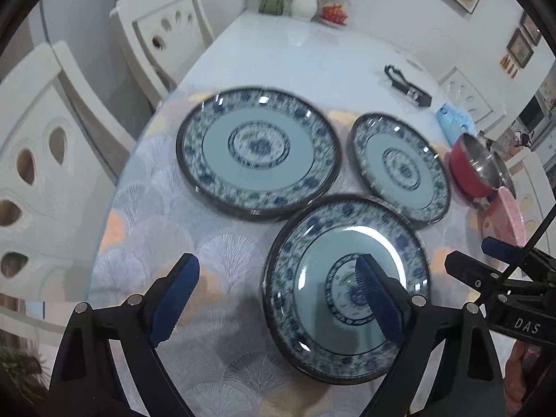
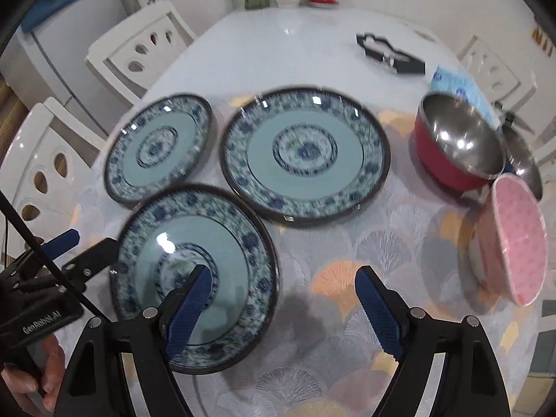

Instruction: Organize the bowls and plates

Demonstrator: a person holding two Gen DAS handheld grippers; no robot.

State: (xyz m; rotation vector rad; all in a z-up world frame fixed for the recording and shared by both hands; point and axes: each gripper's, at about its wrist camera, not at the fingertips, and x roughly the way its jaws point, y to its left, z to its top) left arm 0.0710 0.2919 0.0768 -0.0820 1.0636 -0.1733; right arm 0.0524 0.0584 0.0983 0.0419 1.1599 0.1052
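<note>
Three blue-and-white patterned plates lie on the table. The near plate (image 1: pixel 344 288) (image 2: pixel 194 278) is under my open left gripper (image 1: pixel 278 295), whose right finger hangs over its centre. A large plate (image 1: pixel 259 151) (image 2: pixel 305 153) and a smaller plate (image 1: pixel 399 166) (image 2: pixel 158 147) lie behind it. A red steel-lined bowl (image 1: pixel 476 170) (image 2: pixel 458 146), another steel bowl (image 2: pixel 524 153) and a pink bowl (image 1: pixel 504 219) (image 2: pixel 510 243) stand at the right. My right gripper (image 2: pixel 285 305) is open and empty, its left finger over the near plate's right part. It also shows in the left wrist view (image 1: pixel 479 253).
A patterned tablecloth (image 2: pixel 347 243) covers the near part of the white table (image 1: pixel 295 59). A black object (image 2: pixel 389 55), a blue packet (image 2: pixel 458 87), a white vase (image 1: pixel 304 1) and a red dish (image 1: pixel 333 14) lie farther back. White chairs (image 1: pixel 38 160) stand around.
</note>
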